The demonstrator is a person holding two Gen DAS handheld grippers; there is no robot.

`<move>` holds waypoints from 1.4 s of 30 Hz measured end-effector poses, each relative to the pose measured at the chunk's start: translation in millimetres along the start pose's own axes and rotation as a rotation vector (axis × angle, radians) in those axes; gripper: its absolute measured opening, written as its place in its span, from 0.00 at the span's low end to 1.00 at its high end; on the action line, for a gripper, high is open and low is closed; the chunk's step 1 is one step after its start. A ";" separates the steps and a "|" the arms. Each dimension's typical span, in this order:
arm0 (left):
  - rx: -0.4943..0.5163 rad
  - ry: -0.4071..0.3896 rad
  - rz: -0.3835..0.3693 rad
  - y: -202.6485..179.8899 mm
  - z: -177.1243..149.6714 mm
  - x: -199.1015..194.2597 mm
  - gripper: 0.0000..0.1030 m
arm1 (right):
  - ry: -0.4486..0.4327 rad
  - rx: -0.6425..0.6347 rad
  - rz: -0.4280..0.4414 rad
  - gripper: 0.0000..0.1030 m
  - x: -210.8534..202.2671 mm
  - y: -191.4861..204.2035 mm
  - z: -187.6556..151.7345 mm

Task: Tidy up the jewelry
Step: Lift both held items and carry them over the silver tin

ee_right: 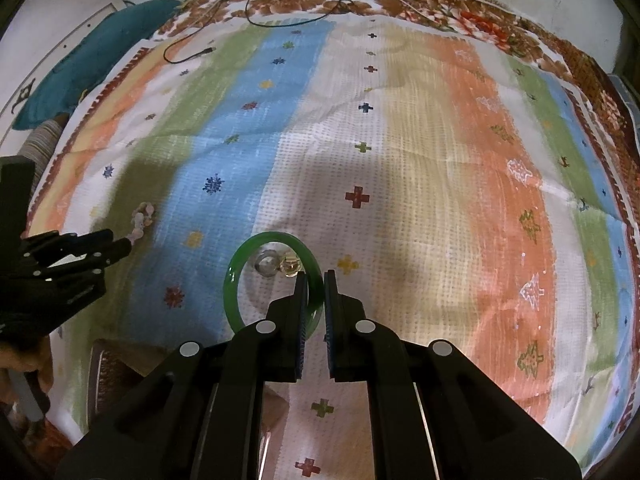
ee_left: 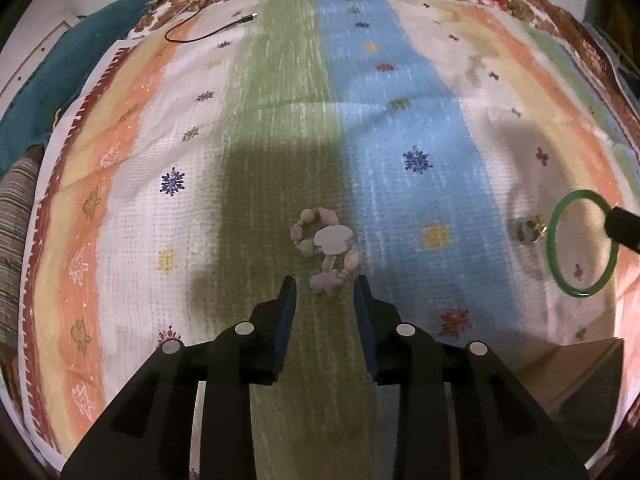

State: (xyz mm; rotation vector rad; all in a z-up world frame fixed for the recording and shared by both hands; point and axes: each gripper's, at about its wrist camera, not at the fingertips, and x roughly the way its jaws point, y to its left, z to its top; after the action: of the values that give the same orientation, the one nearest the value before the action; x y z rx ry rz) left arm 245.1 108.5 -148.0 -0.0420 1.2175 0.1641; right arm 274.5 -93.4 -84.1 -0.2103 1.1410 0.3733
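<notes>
A pastel bead and shell bracelet (ee_left: 326, 246) lies on the green stripe of the striped cloth (ee_left: 280, 100), just ahead of my open left gripper (ee_left: 325, 286), whose fingertips flank its near end. My right gripper (ee_right: 316, 280) is shut on a green bangle (ee_right: 236, 276) and holds it above the cloth. Two small rings (ee_right: 278, 266) lie on the cloth, seen through the bangle. In the left wrist view the bangle (ee_left: 554, 248) hangs at the right with the rings (ee_left: 530, 230) beside it. The bracelet also shows in the right wrist view (ee_right: 142, 218), by the left gripper (ee_right: 120, 244).
A brown box (ee_left: 576, 364) stands at the near right of the cloth; it also shows in the right wrist view (ee_right: 116, 364). A black cable (ee_left: 212, 30) lies at the far edge. A teal cushion (ee_left: 48, 80) sits beyond the cloth's left edge.
</notes>
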 end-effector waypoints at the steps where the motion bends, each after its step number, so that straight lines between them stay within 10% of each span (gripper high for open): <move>1: 0.004 0.000 0.002 -0.5 0.3 1.8 0.29 | 0.004 -0.003 -0.002 0.09 2.1 -0.1 -0.1; 7: 0.041 -0.001 0.043 -7.1 2.5 10.8 0.29 | 0.014 -0.019 -0.011 0.09 8.5 2.0 0.9; 12: 0.048 -0.002 0.024 -10.0 2.7 14.9 0.10 | 0.016 -0.027 -0.015 0.09 9.7 2.9 0.6; 42: -0.042 -0.179 -0.107 -9.0 -13.6 -108.1 0.10 | -0.106 0.013 0.060 0.09 -57.9 14.3 -16.6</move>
State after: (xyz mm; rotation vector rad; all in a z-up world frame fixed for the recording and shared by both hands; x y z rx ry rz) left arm 197.5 86.8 -52.1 -0.1264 1.0302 0.0982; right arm 233.8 -96.7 -37.6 -0.1430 1.0471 0.4255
